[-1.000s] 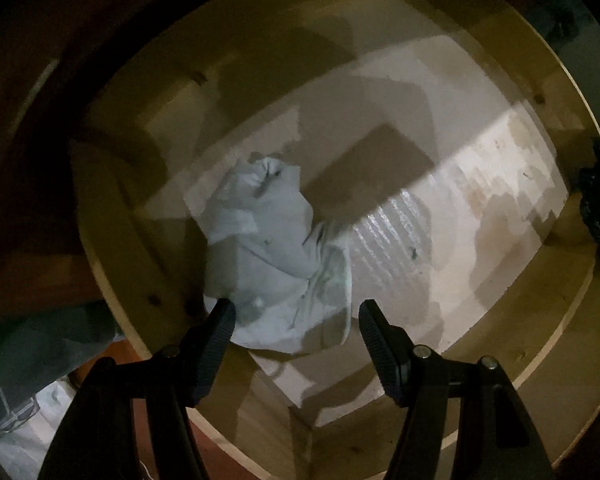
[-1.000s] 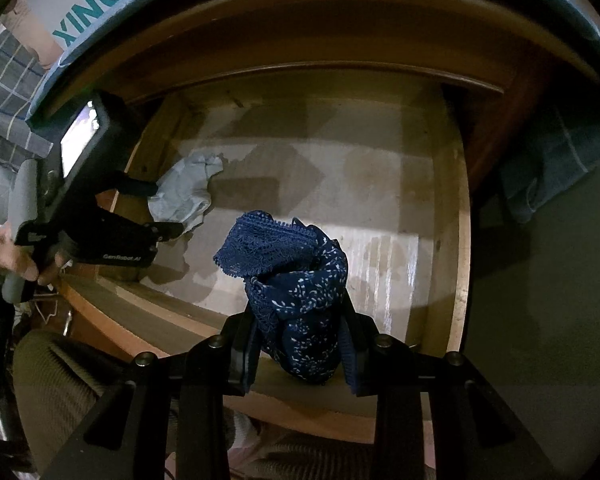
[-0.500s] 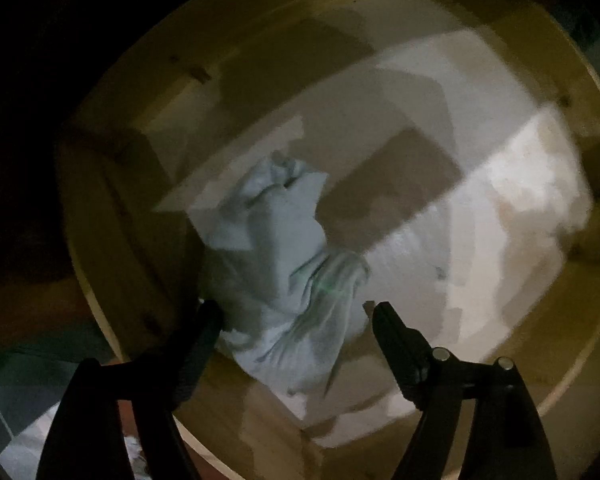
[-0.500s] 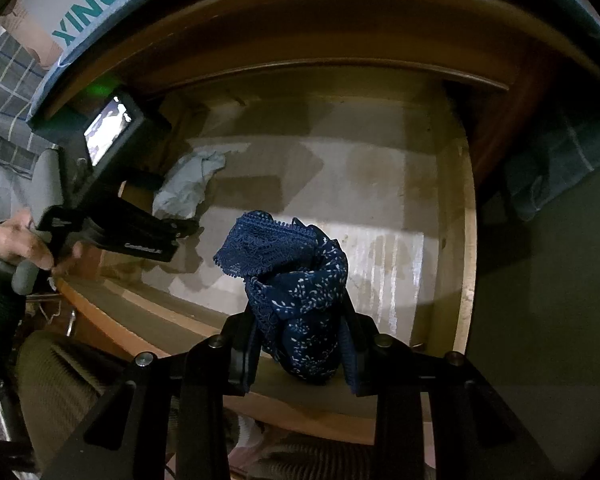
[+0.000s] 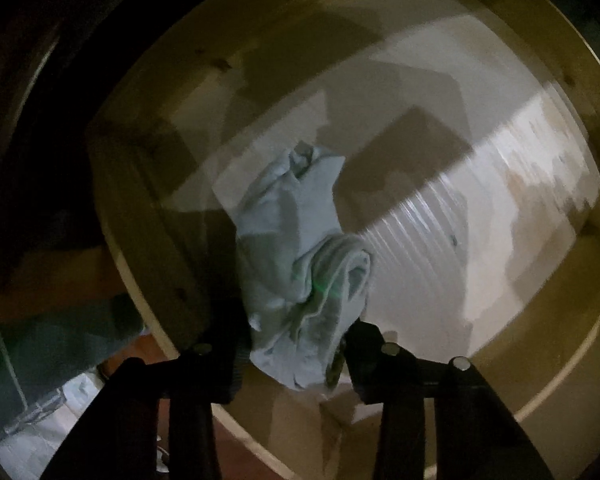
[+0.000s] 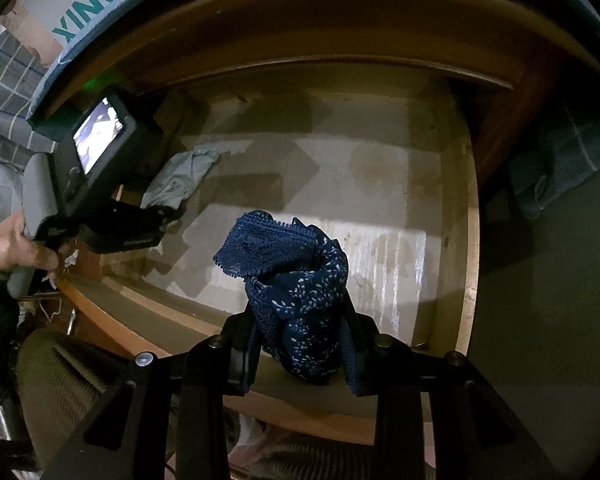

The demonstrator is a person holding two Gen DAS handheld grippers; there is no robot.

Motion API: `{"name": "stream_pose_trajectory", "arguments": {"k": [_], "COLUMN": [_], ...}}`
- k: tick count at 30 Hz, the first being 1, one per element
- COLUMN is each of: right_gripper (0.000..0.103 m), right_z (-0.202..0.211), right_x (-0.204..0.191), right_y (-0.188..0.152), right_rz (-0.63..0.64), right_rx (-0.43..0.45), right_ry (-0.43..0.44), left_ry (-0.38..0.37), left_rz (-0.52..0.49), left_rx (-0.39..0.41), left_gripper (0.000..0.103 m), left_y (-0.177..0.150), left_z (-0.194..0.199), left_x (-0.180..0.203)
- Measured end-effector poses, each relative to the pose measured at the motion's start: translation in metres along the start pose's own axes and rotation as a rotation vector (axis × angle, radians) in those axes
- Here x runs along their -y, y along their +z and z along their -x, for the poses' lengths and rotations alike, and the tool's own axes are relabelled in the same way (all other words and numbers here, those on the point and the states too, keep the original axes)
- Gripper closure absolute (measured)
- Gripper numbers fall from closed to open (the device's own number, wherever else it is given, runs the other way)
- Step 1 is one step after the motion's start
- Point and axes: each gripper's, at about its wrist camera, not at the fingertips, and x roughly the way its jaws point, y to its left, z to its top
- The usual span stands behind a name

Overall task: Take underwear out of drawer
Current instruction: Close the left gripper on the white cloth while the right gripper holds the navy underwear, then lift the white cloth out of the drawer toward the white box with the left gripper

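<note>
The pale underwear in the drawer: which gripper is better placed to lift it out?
Left. The left gripper has just closed around the pale underwear, while the right gripper already holds the navy underwear.

i see pale grey-blue underwear (image 5: 288,248) by the left wall of the light wood drawer (image 6: 470,240), and navy underwear (image 6: 300,292) with white specks and lace trim.

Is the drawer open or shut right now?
Open: the drawer is pulled out, its pale floor exposed, with pale blue underwear lying inside.
</note>
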Motion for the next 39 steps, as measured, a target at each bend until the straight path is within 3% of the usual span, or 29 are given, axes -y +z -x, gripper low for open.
{"name": "stream_pose_trajectory", "arguments": {"k": [10, 12, 24, 30, 39], "right_gripper": [0.072, 0.072, 0.072, 0.072, 0.072], "right_z": [-0.002, -0.002, -0.002, -0.001, -0.002], "right_x": [-0.003, -0.003, -0.004, -0.005, -0.006], "right_y": [0.001, 0.002, 0.003, 0.002, 0.002], "right_rz": [0.017, 0.017, 0.029, 0.032, 0.039], "right_rx": [-0.002, -0.003, -0.006, -0.007, -0.008], "right_ry": [-0.032, -0.037, -0.070, -0.080, -0.089], "left_ry": [0.003, 0.030, 0.056, 0.084, 0.048], "left_rz": [0.016, 0.019, 0.213, 0.256, 0.336], "left_rx": [0.072, 0.096, 0.268, 0.334, 0.466], "left_gripper": [0.062, 0.062, 0.062, 0.062, 0.062], "left_y": [-0.023, -0.020, -0.058, -0.083, -0.097], "left_z": [0.030, 0.039, 0.076, 0.116, 0.180], "left_x": [0.009, -0.006, -0.001, 0.012, 0.003]}}
